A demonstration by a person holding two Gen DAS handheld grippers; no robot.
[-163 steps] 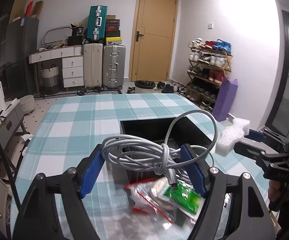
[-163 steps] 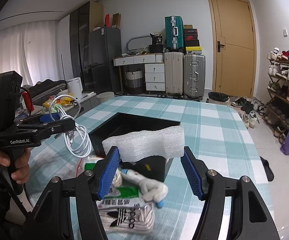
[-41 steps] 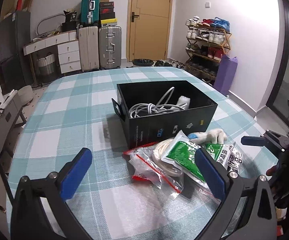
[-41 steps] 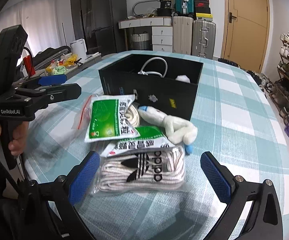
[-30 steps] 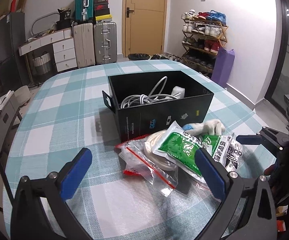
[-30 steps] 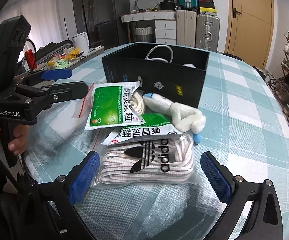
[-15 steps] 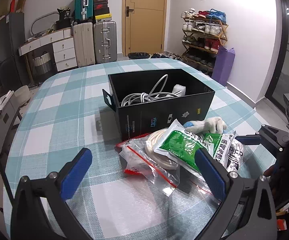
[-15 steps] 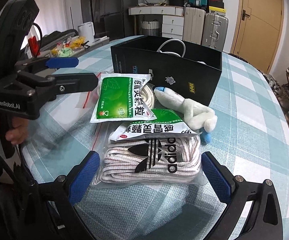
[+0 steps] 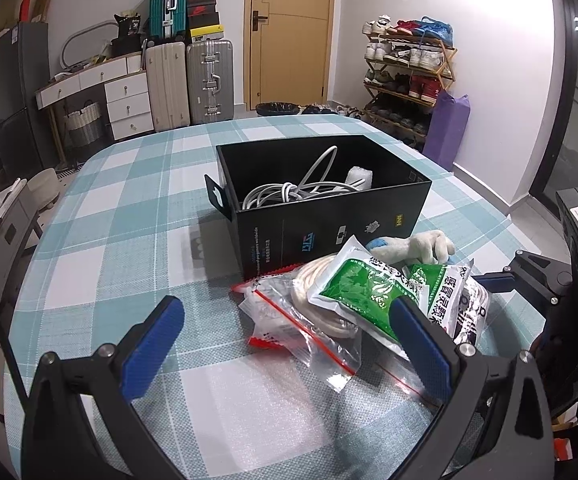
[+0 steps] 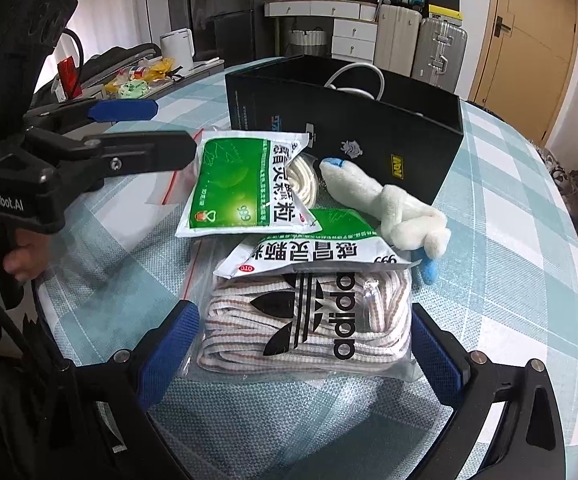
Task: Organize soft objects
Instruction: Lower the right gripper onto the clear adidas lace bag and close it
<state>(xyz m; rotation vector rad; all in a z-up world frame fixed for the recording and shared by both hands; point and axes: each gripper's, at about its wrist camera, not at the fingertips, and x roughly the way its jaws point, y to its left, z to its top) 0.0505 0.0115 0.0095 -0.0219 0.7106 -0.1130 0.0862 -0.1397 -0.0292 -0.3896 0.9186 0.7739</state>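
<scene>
A black box (image 9: 329, 236) on the checked cloth holds a white cable (image 9: 289, 192) and a foam piece (image 9: 359, 178). A pile lies against its front wall: two green packets (image 10: 245, 188) (image 10: 309, 252), a white plush toy (image 10: 389, 204), a rope coil (image 10: 303, 178), a red-strip zip bag (image 9: 289, 320) and a clear bag of striped fabric (image 10: 309, 328). My right gripper (image 10: 303, 314) is open, its fingers either side of the striped bag's near end. My left gripper (image 9: 285, 306) is open and holds nothing, just short of the zip bag.
The teal checked table (image 9: 129, 208) ends close behind both grippers. A hand (image 10: 21, 256) holds the left gripper's handle. Suitcases (image 9: 209, 80), a door and a shoe rack (image 9: 409, 72) stand far across the room.
Earlier the left gripper held the cable and the right held the foam; both now lie in the box. In the last second the right gripper has moved in around the striped bag.
</scene>
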